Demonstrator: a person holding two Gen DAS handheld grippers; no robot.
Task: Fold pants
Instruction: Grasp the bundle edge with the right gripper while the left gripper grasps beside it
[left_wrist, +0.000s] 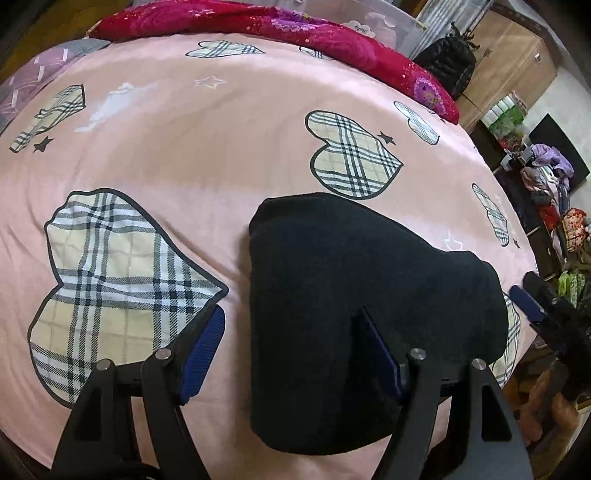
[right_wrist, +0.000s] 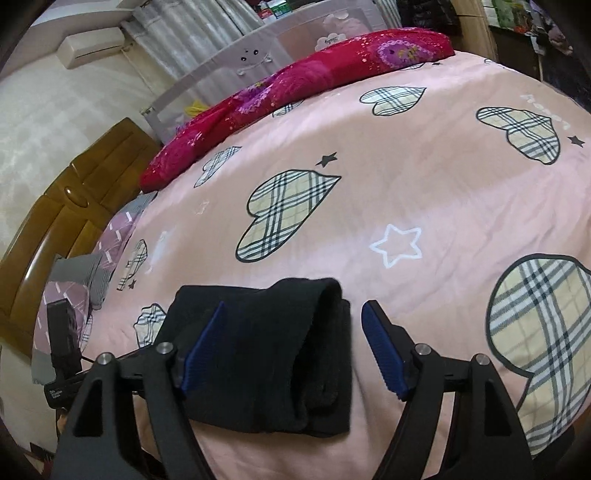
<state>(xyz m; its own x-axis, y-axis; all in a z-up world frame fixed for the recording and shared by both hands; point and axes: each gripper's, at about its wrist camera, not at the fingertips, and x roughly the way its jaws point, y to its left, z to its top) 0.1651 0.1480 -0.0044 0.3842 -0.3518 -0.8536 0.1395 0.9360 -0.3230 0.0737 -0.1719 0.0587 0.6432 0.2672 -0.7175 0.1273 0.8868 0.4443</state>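
left gripper (left_wrist: 295, 354) hung over the near end of the black pants (left_wrist: 351, 295), jaws spread wide, nothing pinched; one blue pad (left_wrist: 205, 350) sat over bare sheet to the left of the bundle, the other pad was above the black cloth, contact not clear. right gripper (right_wrist: 291, 347) was also spread wide and empty, its pads straddling the rolled edge of the pants (right_wrist: 266, 350) without pressing it. the pants lay as a compact folded bundle on the pink bedsheet (left_wrist: 184, 122), near the front edge of the bed, well apart from the red quilt (left_wrist: 332, 40) along the far side. in the right wrist view the stacked layers showed at the bundle's open end, with the top flap curling up a bit. judged as soft, thick, fleecy knit, light, not fragile, not slippery; the ribbed pads should bite fine. limp cloth, so it would likely sag and unfold if lifted by one corner or by the top layer only. best hold looked like the folded edge, pinching all layers together, one gripper at each end of that edge, or flattening from above instead of lifting. the sheet under it was soft too, so a deep pinch risked catching bedsheet along with the pants. fold seemed close to done; the curled flap probably wanted smoothing.
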